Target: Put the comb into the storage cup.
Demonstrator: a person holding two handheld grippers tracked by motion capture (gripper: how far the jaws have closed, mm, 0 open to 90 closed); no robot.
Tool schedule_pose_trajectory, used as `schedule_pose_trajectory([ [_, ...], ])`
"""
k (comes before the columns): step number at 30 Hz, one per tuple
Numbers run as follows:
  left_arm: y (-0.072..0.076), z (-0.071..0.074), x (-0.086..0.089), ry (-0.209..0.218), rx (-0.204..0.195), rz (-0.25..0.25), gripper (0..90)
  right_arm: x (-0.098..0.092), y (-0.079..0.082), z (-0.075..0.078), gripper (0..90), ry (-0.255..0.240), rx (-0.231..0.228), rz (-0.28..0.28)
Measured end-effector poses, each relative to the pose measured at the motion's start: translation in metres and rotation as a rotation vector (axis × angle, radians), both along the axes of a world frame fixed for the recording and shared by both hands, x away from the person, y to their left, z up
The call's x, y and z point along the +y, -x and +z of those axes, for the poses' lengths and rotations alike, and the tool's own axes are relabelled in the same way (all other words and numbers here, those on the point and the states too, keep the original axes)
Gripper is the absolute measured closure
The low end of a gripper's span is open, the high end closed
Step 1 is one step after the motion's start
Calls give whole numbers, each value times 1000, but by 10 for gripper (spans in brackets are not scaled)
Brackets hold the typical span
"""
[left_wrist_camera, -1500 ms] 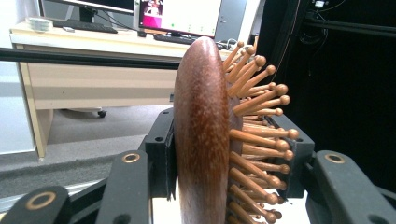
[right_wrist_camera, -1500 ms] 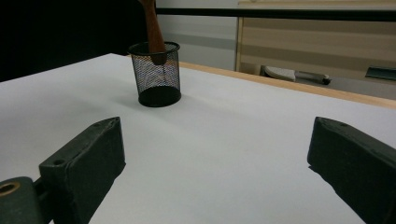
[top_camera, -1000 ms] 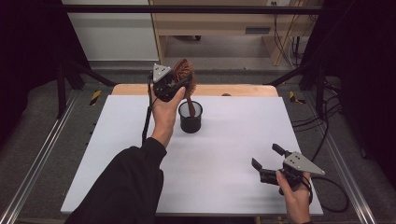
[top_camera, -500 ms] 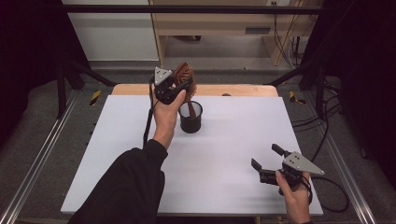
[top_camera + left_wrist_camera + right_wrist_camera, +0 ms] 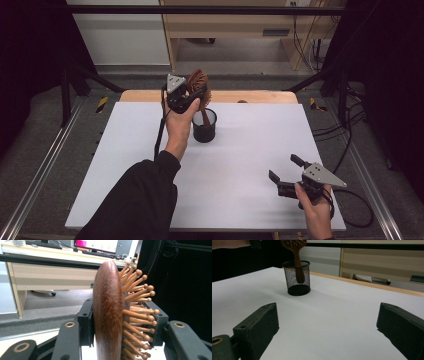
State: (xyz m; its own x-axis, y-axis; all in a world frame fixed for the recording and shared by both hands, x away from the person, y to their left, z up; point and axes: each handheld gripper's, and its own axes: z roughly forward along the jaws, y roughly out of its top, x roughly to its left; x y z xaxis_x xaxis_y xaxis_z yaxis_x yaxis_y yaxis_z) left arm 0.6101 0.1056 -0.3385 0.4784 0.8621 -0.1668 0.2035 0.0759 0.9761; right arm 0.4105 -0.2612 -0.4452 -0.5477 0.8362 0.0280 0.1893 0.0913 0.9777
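Gripping the wooden hairbrush [image 5: 198,84] w/ my left gripper [image 5: 192,97], jaws abt half closed on the brush head. In the left gripper view the brush [image 5: 108,312] stands edge-on between the two black jaws: smooth brown back twd one jaw, ball-tipped wooden pins twd the other, both pads pressed in on it. Brush head is up, handle pointing down into the black mesh cup [image 5: 204,126]. In the right gripper view the handle [image 5: 298,267] is inside the cup [image 5: 297,281], slightly tilted; can't tell if it touches the cup bottom. Cup stands upright on the white table [image 5: 125,150], twd the far edge, roughly mid-width, just beside my left hand [image 5: 179,127].

My right gripper [image 5: 286,175] is near the front right corner of the table, well apart from cup & brush, held by my right hand [image 5: 314,205]. Its jaws are spread wide, nothing between them, nothing touched: in its own view the two pads [image 5: 258,325] sit far apart w/ bare white tabletop between. Jaws point across the table twd the cup.
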Motion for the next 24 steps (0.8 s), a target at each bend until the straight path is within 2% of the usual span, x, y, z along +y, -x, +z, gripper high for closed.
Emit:
schedule_pose_trajectory([
  [24, 0, -9, -1, 31, 23, -1, 501, 0, -1, -1, 42, 2, 7, 1],
])
